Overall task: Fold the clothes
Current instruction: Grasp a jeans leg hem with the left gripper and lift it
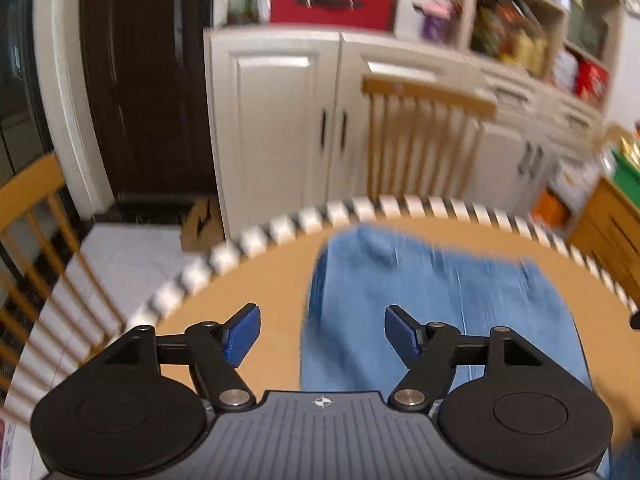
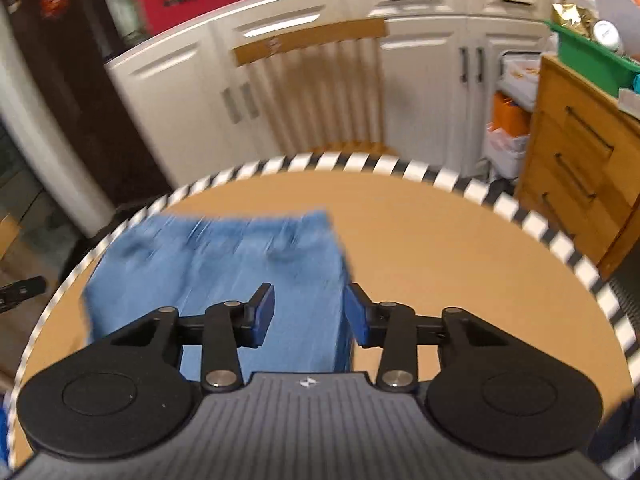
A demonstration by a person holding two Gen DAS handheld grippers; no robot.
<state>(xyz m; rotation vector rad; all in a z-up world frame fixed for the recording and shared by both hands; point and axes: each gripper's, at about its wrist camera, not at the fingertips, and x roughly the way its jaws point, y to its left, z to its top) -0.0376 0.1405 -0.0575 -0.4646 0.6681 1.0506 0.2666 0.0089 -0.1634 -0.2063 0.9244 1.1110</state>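
Both my left tool (image 1: 322,338) and right tool (image 2: 310,314) gape above the soft, floppy blue jeans (image 2: 224,264); I'd pinch corner edges.

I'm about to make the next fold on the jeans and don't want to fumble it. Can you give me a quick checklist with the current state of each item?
1. Left tongs open and empty: ok.
2. Right tongs open and empty: ok.
3. Blue jeans lying on the round table, none hanging over its striped rim: ok.
4. Bare tabletop beside the jeans to fold onto: ok.
5. Jeans lying flat without wrinkles: cannot tell, both views are blurred.
6. Tongs touching the cloth: cannot tell.
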